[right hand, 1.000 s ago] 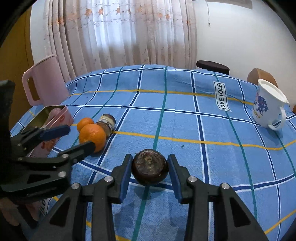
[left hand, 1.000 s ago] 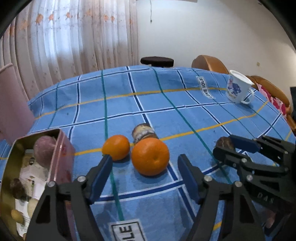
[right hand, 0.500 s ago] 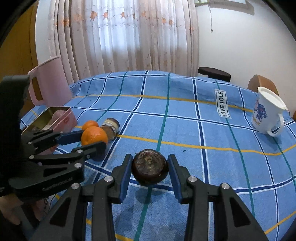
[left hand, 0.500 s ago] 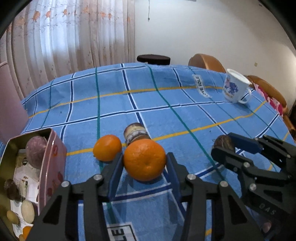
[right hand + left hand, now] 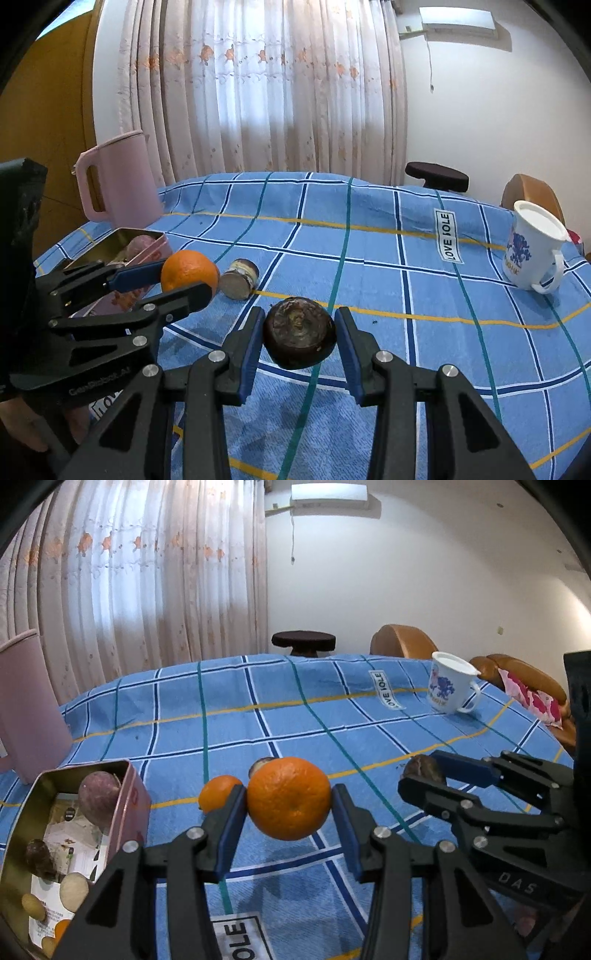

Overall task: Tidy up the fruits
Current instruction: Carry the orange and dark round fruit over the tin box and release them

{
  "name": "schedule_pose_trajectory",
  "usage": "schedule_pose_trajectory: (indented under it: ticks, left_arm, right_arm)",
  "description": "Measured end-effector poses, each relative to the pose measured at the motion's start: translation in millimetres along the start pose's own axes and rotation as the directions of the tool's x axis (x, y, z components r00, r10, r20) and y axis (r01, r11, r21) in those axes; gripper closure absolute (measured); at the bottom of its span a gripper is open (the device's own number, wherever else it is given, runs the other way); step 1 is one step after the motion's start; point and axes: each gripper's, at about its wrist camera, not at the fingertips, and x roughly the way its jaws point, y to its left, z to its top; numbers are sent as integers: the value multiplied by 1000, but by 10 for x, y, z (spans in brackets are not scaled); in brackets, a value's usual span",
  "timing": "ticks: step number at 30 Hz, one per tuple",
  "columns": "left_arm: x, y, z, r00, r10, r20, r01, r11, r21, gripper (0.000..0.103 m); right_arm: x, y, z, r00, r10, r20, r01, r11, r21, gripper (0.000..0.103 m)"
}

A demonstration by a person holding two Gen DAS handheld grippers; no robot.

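Observation:
My left gripper (image 5: pixel 290 808) is shut on a large orange (image 5: pixel 289 803) and holds it above the blue checked tablecloth (image 5: pixel 280 716). A smaller orange (image 5: pixel 216 797) lies on the cloth just behind its left finger. My right gripper (image 5: pixel 300 334) is shut on a dark brown round fruit (image 5: pixel 300 332), lifted off the cloth. An open pink tin (image 5: pixel 127 805) at the left holds several fruits, among them a purple one (image 5: pixel 98 803). The left gripper with the large orange (image 5: pixel 189 271) also shows in the right wrist view.
A small jar (image 5: pixel 239 282) lies on its side on the cloth behind the oranges. A pink kettle (image 5: pixel 118 184) stands at the far left. A white mug (image 5: pixel 532 251) with blue print stands at the right. Chairs and a stool stand beyond the table.
My left gripper closed on the large orange and raised it off the cloth. My right gripper lifted the brown fruit. Both views tilted upward.

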Motion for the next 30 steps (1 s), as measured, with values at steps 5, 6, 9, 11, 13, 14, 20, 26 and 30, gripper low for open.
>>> schedule_pose_trajectory:
  ticks: [5,6,9,11,13,14,20,26,30]
  left_arm:
    - [-51,-19,-11,1000,9,26,-9,1000,6,55]
    - [-60,-21,-15,999,13,31,-13,1000,6,55]
    - [-97,-26,-20,999,18,49,-19,1000,7,55]
    - [-114,-25,-19,998,24,58,-24,1000,6,55]
    - [-123,-27,-20,998,24,63,-25,1000,6,55]
    - [-128,-26,-20,997,27,66,-27,1000,5,55]
    - [-193,-30,-32,994,35,99,-36,999,7,55]
    - [-264,-42,-48,990,51,133,-53,999,9,55]
    - [-310,-24,-59,986,61,153,-62,998,-3,55]
  right_arm:
    - [-42,-6,-1,1000,6,24,-6,1000,1,62]
    - [-55,-4,-2,1000,7,30,-7,1000,0,62]
    - [-82,0,-5,999,13,45,-13,1000,-5,62]
    - [-105,6,-8,998,12,56,-11,1000,-8,62]
    - [-127,11,-12,998,15,67,-14,1000,-11,62]
    - [-141,16,-13,997,15,73,-15,1000,-12,62]
    - [-216,23,-23,993,25,112,-23,1000,-21,62]
    - [-278,40,-37,989,29,144,-25,999,-31,62]
    - [-302,45,-43,987,24,161,-18,999,-39,62]
